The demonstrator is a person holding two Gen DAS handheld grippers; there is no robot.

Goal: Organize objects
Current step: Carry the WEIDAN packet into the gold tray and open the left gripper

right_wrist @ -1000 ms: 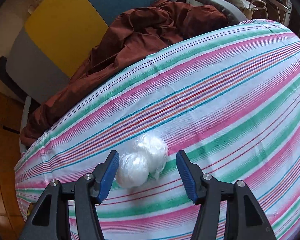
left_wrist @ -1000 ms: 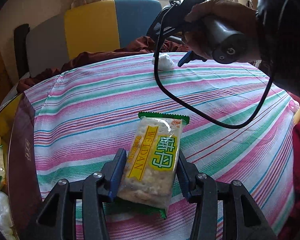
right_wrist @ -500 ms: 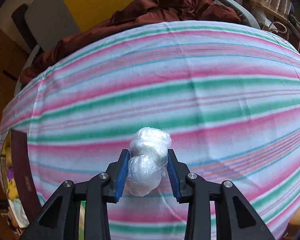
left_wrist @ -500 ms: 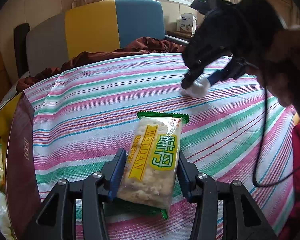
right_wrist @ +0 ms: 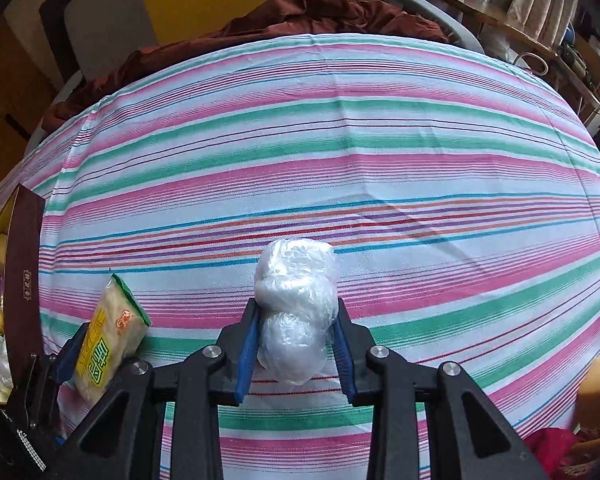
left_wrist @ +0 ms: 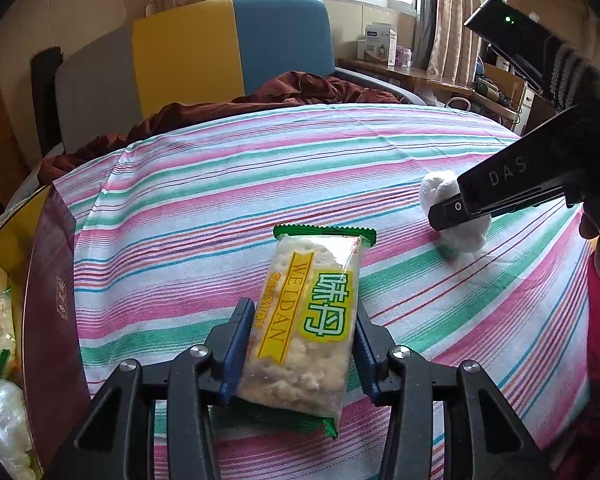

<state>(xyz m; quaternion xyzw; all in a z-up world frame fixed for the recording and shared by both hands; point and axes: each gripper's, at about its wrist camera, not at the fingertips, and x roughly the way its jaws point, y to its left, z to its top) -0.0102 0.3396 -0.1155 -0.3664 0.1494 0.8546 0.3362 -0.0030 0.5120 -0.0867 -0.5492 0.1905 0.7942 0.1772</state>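
My left gripper is shut on a cracker packet, clear with a yellow and green label, held over the striped tablecloth. The packet also shows at the lower left of the right wrist view. My right gripper is shut on a white plastic-wrapped bundle, two lumps in clear film. In the left wrist view the bundle sits at the right, partly hidden by the right gripper's body.
A dark red box with several wrapped snacks stands at the table's left edge, also in the right wrist view. A brown cloth lies on a yellow, blue and grey chair behind the table. A shelf stands at the back right.
My right gripper closed on the white bundle and carried it from the far side of the table toward the near right. The left gripper and the cracker packet stayed still.
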